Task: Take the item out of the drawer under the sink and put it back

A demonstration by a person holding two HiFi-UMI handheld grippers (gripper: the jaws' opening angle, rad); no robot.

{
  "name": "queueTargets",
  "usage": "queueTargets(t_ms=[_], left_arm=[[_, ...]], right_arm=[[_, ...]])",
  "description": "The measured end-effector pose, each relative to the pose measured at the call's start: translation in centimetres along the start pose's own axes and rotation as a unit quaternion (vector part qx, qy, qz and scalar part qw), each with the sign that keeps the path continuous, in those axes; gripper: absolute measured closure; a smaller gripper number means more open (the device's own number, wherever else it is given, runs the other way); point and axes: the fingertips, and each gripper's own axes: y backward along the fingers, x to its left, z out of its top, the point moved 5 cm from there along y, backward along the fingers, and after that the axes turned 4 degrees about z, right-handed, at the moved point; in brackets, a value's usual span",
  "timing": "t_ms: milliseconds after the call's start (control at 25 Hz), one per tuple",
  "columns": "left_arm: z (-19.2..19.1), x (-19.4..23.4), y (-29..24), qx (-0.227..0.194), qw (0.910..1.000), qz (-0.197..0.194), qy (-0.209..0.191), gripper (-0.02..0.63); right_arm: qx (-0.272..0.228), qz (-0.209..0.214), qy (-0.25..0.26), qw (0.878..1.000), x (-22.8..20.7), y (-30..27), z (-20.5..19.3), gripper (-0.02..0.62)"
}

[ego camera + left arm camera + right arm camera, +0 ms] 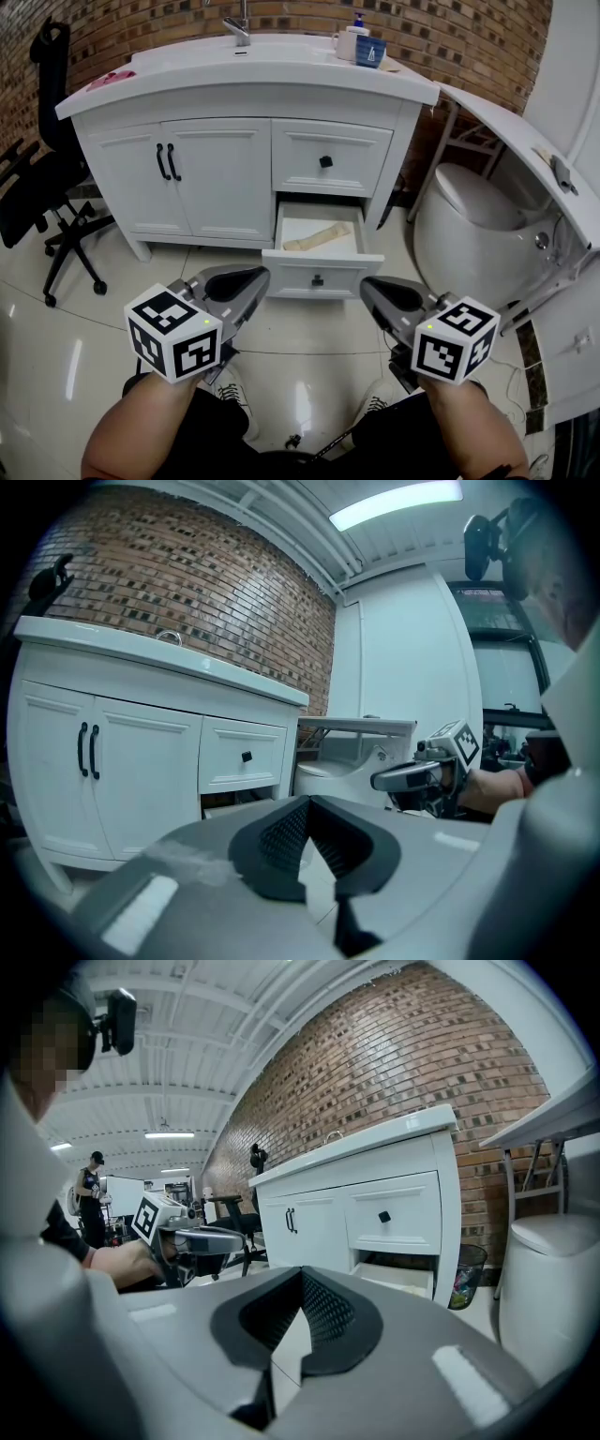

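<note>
In open drawer (320, 266) — 1 tan item (317, 237), indistinct.

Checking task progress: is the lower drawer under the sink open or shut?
Open: the lower drawer is pulled out, with the tan item lying inside.

Item (319, 237) in drawer (317, 278): kind unclear

The left gripper (307, 801) has its fingers pressed together with nothing between them. Beyond it, a white vanity cabinet (56, 789) stands against a brick wall (216, 602), its lower drawer (230, 809) pulled out. The right gripper (380, 781) hovers at right.
</note>
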Motion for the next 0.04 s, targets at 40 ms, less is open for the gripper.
queueTargets(t_ms=[40], left_arm=[[0.00, 0.00, 0.00, 0.000, 1.0000, 0.000, 0.000, 0.600]], right_arm=[[0.000, 0.000, 0.000, 1.000, 0.02, 0.04, 0.04, 0.592]])
